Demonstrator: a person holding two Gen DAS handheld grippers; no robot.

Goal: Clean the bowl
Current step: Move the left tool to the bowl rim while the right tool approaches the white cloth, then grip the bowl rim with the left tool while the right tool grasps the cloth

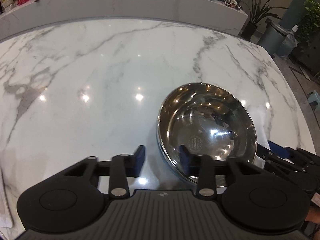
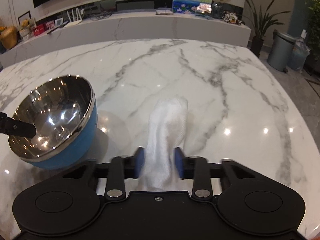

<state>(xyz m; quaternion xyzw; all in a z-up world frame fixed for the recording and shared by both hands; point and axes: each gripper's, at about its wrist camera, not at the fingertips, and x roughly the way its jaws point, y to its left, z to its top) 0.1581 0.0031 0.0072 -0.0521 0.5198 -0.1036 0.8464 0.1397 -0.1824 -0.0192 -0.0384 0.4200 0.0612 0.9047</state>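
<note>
In the right wrist view, the right gripper (image 2: 159, 163) is closed on a white cloth (image 2: 168, 132); the blue pads press it from both sides. The near end of the cloth is hidden behind the gripper body, and its edges are blurred.

In the left wrist view, the left gripper (image 1: 163, 161) straddles the near rim of the bowl (image 1: 208, 128): one pad is inside the bowl, the other outside. The outer pad seems apart from the wall, so I cannot tell if the rim is really clamped.

The bowl, steel inside and blue outside, is tilted on the marble table (image 2: 180, 70), left of the cloth. Further back are a shelf (image 2: 140, 23) and a bin (image 2: 280, 50).
</note>
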